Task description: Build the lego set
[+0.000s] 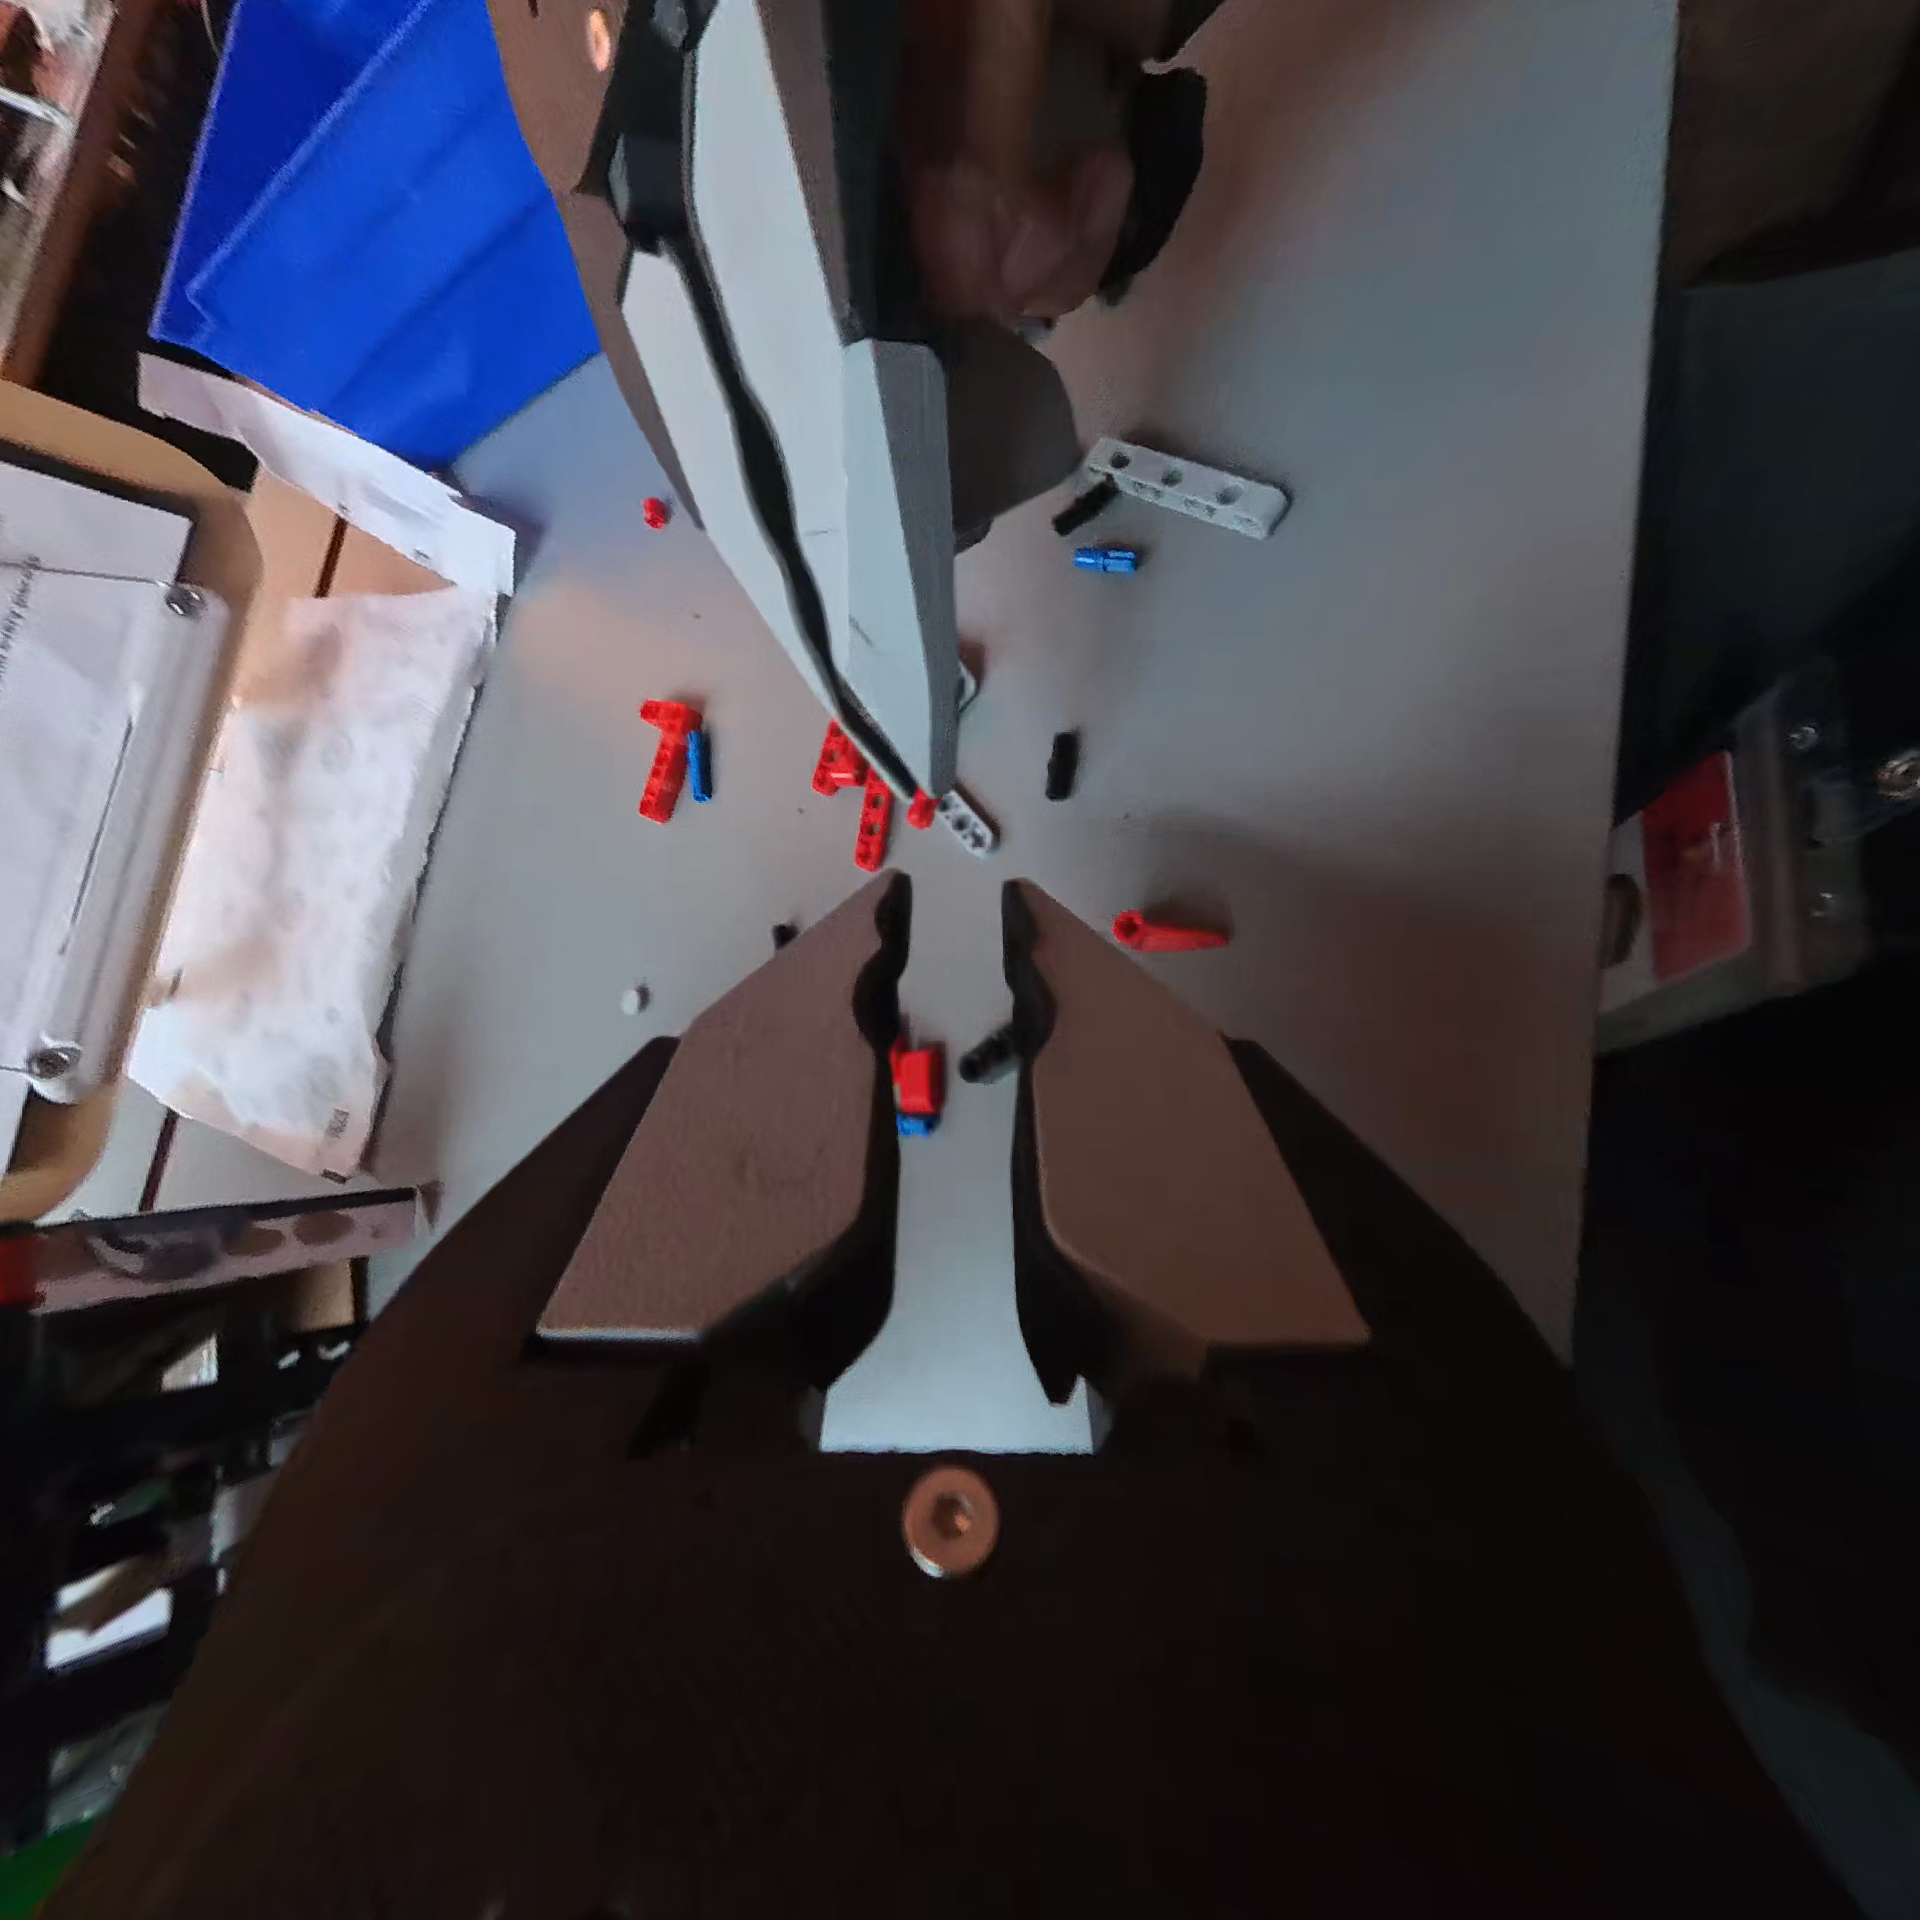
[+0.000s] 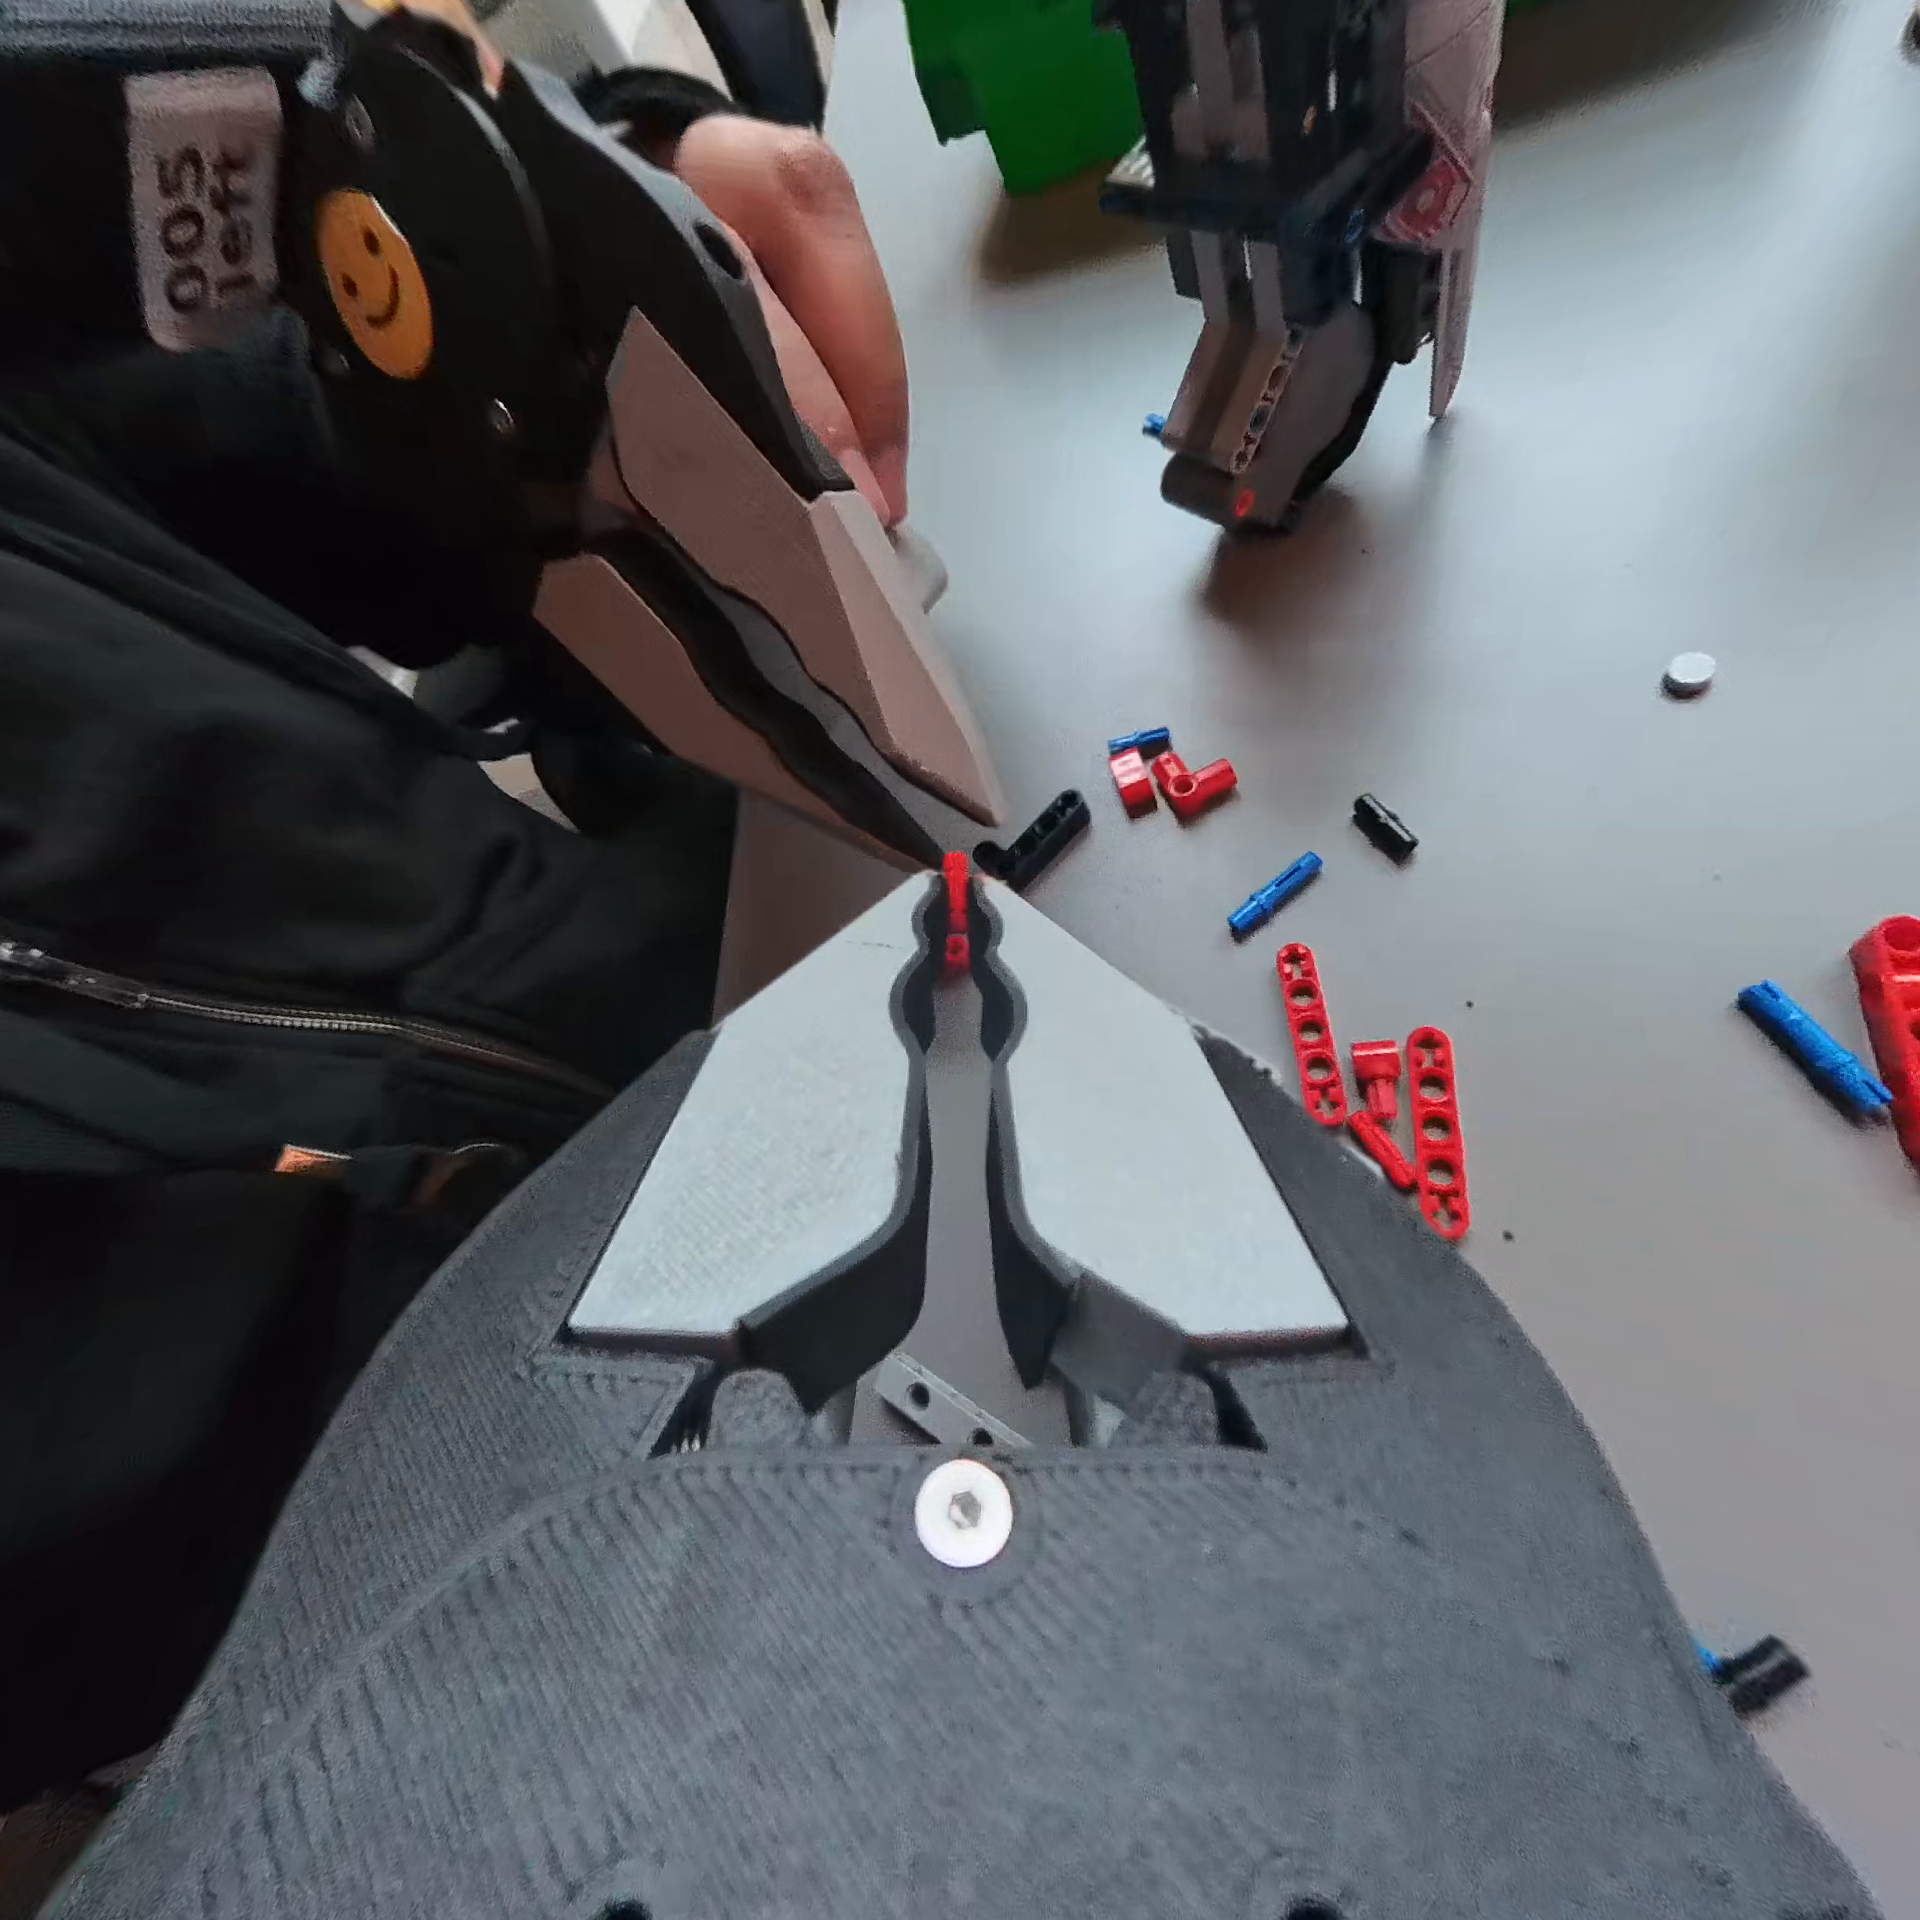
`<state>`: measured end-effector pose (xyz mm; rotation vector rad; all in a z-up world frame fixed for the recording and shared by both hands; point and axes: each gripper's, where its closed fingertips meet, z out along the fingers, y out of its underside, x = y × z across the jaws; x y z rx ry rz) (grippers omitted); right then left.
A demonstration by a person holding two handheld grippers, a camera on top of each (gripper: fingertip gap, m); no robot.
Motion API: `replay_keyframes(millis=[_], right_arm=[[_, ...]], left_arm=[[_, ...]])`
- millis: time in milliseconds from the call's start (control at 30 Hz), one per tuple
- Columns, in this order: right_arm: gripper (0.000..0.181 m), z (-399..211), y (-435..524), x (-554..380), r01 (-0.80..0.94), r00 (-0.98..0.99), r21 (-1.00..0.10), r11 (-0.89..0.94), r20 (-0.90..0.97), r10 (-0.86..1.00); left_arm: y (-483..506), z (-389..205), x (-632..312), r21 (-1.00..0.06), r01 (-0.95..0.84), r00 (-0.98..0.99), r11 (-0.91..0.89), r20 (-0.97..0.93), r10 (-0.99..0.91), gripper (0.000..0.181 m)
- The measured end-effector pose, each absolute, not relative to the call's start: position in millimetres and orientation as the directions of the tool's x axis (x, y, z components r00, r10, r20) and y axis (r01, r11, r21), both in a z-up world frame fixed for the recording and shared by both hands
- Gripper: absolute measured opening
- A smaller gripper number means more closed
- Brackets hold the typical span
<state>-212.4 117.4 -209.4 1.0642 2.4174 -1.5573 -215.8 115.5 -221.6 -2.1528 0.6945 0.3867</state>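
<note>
- The pale grey flat worktop (image 2: 1558, 582) carried scattered small plastic pieces.
- A part-built grey and black lego model (image 2: 1288, 270) stood upright at the far side, well apart from both tongs, with a green plastic block (image 2: 1018, 94) behind it.
- A blue plastic bin (image 1: 353, 229) sat off the worktop's edge in the left wrist view.
- The right tongs (image 2: 956, 914) were pressed onto a small red lego pin (image 2: 955, 904), pinching it at their tips.
- The left tongs (image 1: 956, 894) were spread with nothing between the tips; in the right wrist view their tips sat just beside the red pin.
- Two thin red holed beams (image 2: 1434, 1132) lay near the right tongs.
- A blue ridged pin (image 2: 1274, 894) and a short black connector (image 2: 1385, 827) lay between those beams and the model.
</note>
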Motion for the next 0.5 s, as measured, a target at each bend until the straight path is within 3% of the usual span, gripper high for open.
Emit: replay_keyframes(millis=[500], right_arm=[[0.0, -213.4, 110.7, -214.2, 0.648, -0.743, -0.707, 0.283, -0.505, 0.439]], left_arm=[[121.7, -217.9, -216.3, -0.588, -0.677, 0.734, -0.442, -0.578, -0.356, 0.002]])
